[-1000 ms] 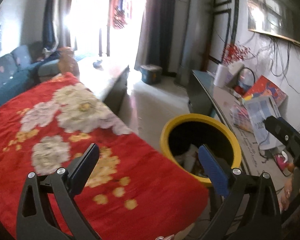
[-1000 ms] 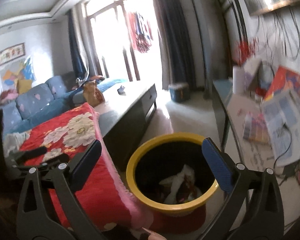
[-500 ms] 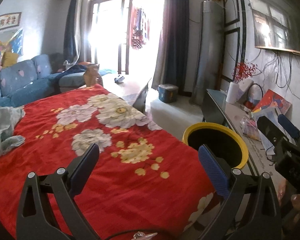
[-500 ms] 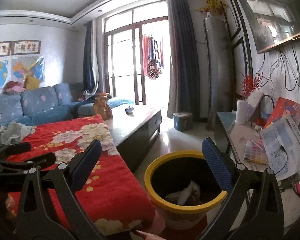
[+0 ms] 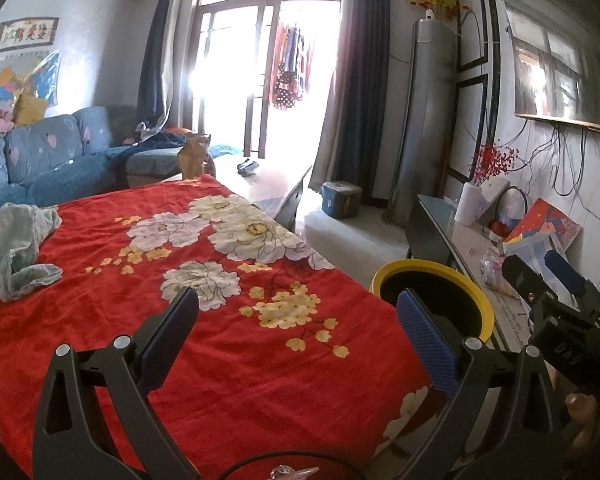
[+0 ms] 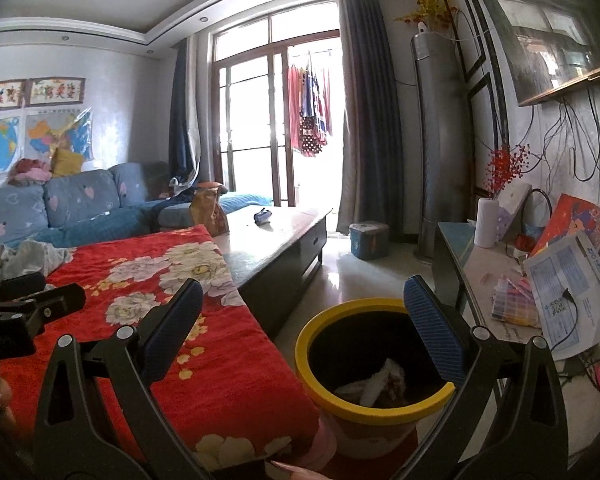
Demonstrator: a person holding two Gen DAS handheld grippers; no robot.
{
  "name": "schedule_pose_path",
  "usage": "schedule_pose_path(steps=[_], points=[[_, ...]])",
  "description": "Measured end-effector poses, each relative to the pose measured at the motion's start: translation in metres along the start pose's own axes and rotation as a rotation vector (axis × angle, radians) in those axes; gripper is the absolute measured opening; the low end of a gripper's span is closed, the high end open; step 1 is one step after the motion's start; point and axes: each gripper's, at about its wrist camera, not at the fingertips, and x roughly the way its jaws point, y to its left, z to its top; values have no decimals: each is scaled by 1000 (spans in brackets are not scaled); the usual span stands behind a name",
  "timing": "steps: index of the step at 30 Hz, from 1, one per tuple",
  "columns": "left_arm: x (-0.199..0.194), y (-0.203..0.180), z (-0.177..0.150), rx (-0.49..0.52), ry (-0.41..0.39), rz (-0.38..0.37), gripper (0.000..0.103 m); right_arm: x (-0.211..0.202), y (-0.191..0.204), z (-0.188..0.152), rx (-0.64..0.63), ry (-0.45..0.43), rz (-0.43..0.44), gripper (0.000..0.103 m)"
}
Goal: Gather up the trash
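We hold the left claw (image 5: 298,320) above the red cloth (image 5: 228,320), fingers spread wide, nothing between them. The right claw (image 6: 304,320) is spread too and empty, hanging over the near edge of the bin (image 6: 374,408).

The bin has a yellow rim and black inside. It stands on the floor just beside the cloth-covered tabletop (image 6: 276,256), on its right. In the right wrist view we see trash (image 6: 380,380) lying in the bin bottom: crumpled white paper and something darker, too small to tell. In the left wrist view the bin (image 5: 476,296) shows behind the right finger of the left claw, and its inside is dark there.

The red cloth has white and yellow flowers. A pale crumpled rag (image 5: 16,248) lies on its far left part. Beyond the cloth the tabletop is bare and glossy, with a brown bag (image 6: 208,212) standing at the cloth's far edge and a small dark thing (image 6: 262,216) further along.

The right claw also shows in the left wrist view at the far right (image 5: 556,280), a hand (image 5: 580,412) below it. The left claw shows in the right wrist view at far left (image 6: 32,292), over the cloth.

A blue sofa (image 6: 60,208) sits behind the tabletop. A side counter (image 6: 480,264) on the right carries papers (image 6: 572,292), a white roll (image 6: 486,222) and a red book (image 6: 572,220). A small blue box (image 6: 368,240) stands on the floor by the curtain.
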Motion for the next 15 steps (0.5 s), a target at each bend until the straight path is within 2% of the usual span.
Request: schedule_pose_path(steps=[15], points=[[0,-1,0,2,1,3,97,0,2,-2,4,0,-6,93]])
